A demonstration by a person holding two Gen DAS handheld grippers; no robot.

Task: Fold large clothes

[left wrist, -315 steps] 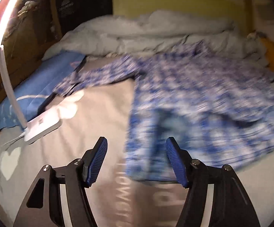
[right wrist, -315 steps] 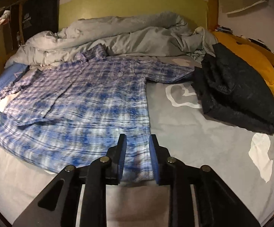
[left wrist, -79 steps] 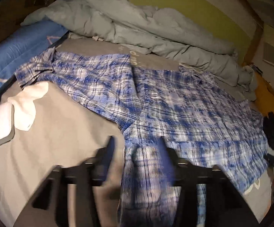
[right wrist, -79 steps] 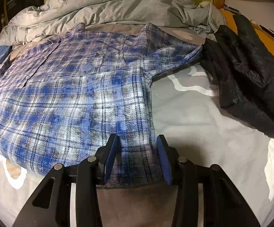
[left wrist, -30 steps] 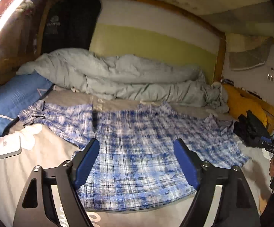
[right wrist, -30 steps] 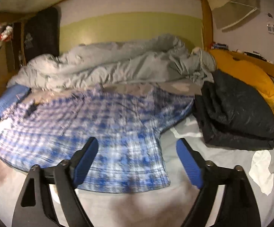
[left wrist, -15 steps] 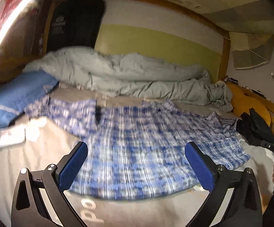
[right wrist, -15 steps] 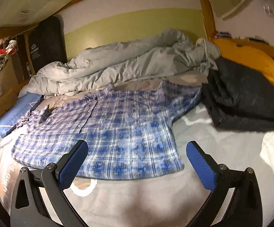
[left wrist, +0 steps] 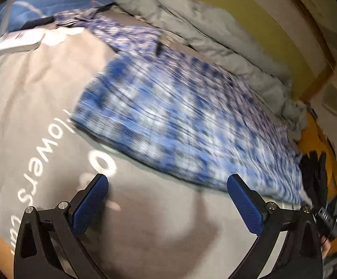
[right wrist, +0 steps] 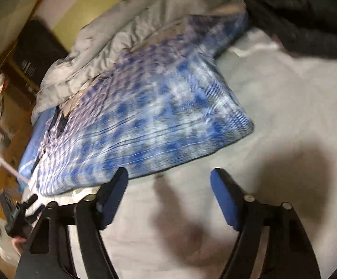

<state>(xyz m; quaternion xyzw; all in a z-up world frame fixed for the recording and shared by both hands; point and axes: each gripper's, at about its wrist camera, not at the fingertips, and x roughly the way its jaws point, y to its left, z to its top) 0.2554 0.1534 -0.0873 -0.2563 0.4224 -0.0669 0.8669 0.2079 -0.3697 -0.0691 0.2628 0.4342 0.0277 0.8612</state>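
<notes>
A blue and white plaid shirt (left wrist: 173, 116) lies spread flat on the grey bed sheet (left wrist: 40, 88), blurred in both views. My left gripper (left wrist: 168, 186) hangs wide open above bare sheet, just short of the shirt's near hem, with nothing between its blue pads. In the right wrist view the same shirt (right wrist: 159, 116) fills the middle. My right gripper (right wrist: 168, 181) is over the sheet at the hem's near edge. Its jaws are closing and hold nothing; the left pad (right wrist: 112, 197) overlaps the hem in the picture.
A crumpled grey duvet (left wrist: 215, 30) lies along the far side by the yellow-green wall. A blue pillow (left wrist: 52, 2) and a white lamp base (left wrist: 17, 41) sit at the left. A black jacket (right wrist: 308, 16) lies right of the shirt. White lettering (left wrist: 52, 162) is printed on the sheet.
Both grippers have dropped and tipped down toward the bed, rolling as they went. The shirt's near hem now sits close to the fingers. The right gripper's jaws have narrowed.
</notes>
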